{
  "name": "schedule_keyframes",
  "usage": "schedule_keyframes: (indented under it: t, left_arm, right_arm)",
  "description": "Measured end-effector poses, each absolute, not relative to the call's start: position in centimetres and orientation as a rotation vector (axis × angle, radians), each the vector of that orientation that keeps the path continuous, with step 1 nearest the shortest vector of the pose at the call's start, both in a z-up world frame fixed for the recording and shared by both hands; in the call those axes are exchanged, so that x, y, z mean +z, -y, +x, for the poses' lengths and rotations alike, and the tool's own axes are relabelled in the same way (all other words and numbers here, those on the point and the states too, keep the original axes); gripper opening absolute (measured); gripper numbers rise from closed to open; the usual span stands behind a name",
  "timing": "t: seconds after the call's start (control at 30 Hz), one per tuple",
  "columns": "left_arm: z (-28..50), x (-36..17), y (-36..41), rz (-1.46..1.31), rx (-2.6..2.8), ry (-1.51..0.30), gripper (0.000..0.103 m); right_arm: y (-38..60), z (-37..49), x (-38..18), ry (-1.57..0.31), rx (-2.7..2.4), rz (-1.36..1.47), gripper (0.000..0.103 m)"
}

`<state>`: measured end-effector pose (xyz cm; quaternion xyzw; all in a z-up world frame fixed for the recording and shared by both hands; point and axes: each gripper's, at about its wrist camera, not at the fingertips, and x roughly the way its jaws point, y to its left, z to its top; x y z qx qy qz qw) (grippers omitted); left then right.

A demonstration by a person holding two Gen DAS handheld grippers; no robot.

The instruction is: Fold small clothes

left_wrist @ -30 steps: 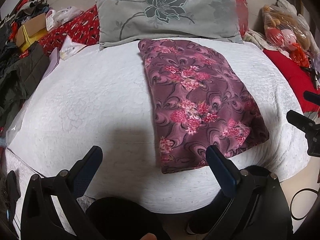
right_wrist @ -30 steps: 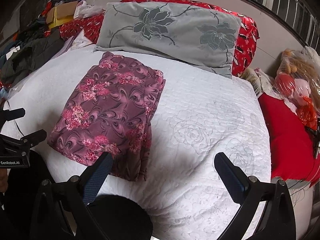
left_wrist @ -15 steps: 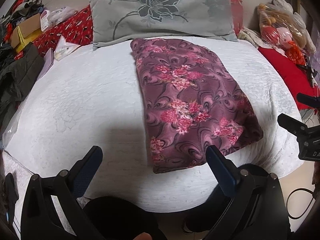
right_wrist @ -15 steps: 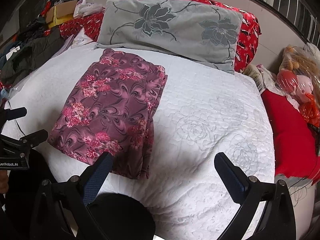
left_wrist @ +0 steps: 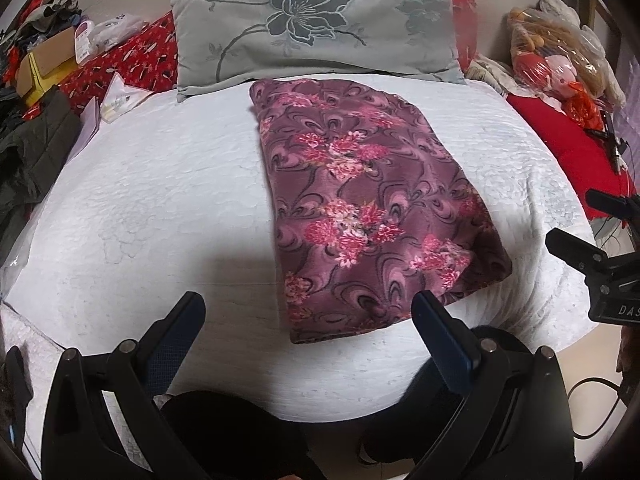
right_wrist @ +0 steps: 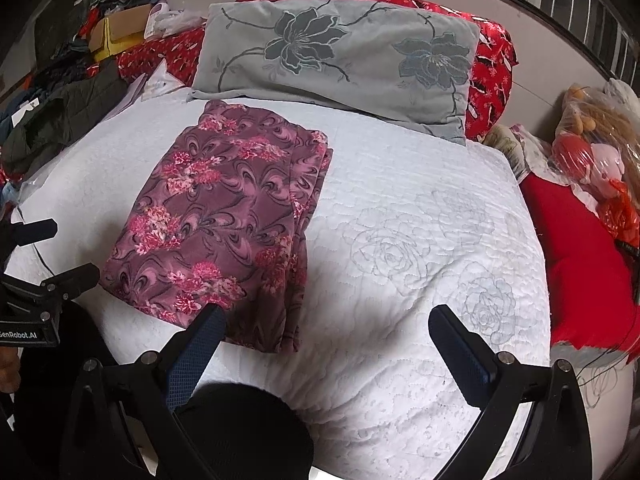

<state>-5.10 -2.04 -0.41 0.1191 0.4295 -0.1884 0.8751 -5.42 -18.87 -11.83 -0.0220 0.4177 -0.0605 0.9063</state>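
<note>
A purple garment with pink flowers lies folded into a long rectangle on the white quilted bed. It also shows in the right wrist view, with layered fold edges on its right side. My left gripper is open and empty, just short of the garment's near edge. My right gripper is open and empty, near the garment's near right corner. Each gripper shows at the edge of the other's view, the right gripper and the left gripper.
A grey flowered pillow lies at the head of the bed on red bedding. Dark clothes and boxes pile at the left. Bagged toys and a red cushion sit at the right.
Both grippers stayed open and shifted slightly; in the left view the garment slid a little left and down, in the right view a little right.
</note>
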Motion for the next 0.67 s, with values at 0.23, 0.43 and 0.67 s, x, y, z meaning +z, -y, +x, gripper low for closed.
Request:
schedule_keyframes:
  t: [0.23, 0.43, 0.67]
  left_arm:
    - [-5.6, -0.2, 2.6, 0.241, -0.408, -0.901, 0.103]
    - [-6.1, 0.0, 3.5, 0.243, -0.426, -0.891, 0.103]
    - [-6.8, 0.4, 4.8, 0.254, -0.457, -0.898, 0.103]
  right_arm:
    - [19.3, -5.9, -11.7, -0.859, -0.135, -0.03, 0.102]
    - [19.5, -6.3, -11.6, -0.859, -0.14, -0.017, 0.102]
    - [19.8, -6.6, -11.2, -0.848, -0.149, -0.017, 0.102]
